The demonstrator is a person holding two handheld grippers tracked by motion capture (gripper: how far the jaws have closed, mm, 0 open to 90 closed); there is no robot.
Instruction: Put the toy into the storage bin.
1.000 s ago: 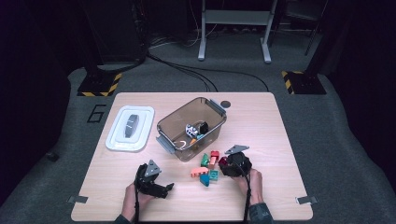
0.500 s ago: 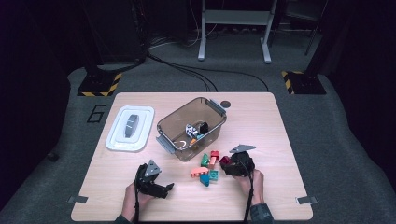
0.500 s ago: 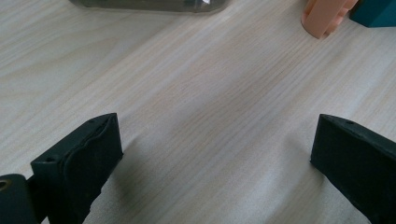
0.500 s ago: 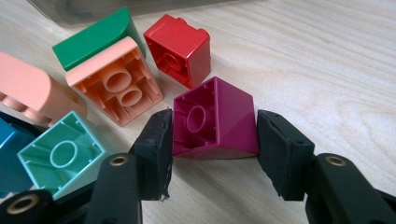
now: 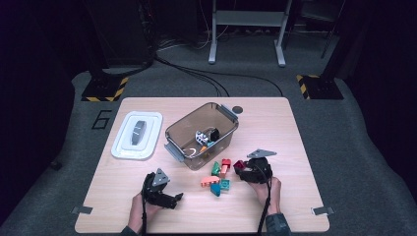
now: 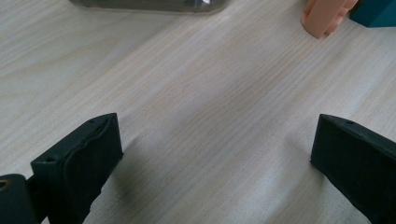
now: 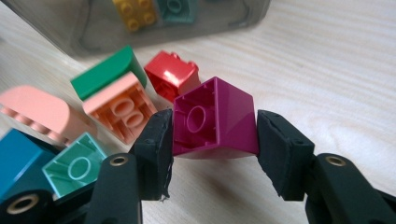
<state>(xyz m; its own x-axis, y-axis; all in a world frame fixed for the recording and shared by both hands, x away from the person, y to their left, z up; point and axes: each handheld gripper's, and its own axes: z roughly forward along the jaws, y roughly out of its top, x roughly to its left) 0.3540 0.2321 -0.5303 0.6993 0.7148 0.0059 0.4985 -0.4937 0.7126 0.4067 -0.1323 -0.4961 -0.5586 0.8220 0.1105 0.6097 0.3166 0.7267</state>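
The right gripper [image 7: 212, 135] is clamped on a magenta brick [image 7: 215, 121], one jaw against each of 2 opposite sides, the hollow underside turned toward the camera. Against the 2 earlier high-view pictures the change is small: the right hand [image 5: 263, 189] has edged slightly to the right and away from the loose pile, and the brick, seen as a dark red spot at the gripper's tip [image 5: 240, 165], now sits clear of the other pieces rather than among them. That suggests the pick has been made and the brick is held just above or at the table [image 5: 305, 147], near the pile but apart from it. The rest of the pile lies where it was: a red brick [image 7: 170, 79], a green piece [image 7: 105, 72] stacked on an orange brick [image 7: 121, 112], a pale pink piece [image 7: 39, 116], a mint brick [image 7: 77, 165] and a blue brick [image 7: 18, 158]. The clear bin [image 5: 201, 135] stands just beyond them with a few bricks already inside, its white lid [image 5: 137, 135] set off to the left. The likely next move is to carry the magenta brick to the bin. The left gripper [image 6: 212, 154] has not shifted; its jaws stand wide apart over bare wood with nothing between them.
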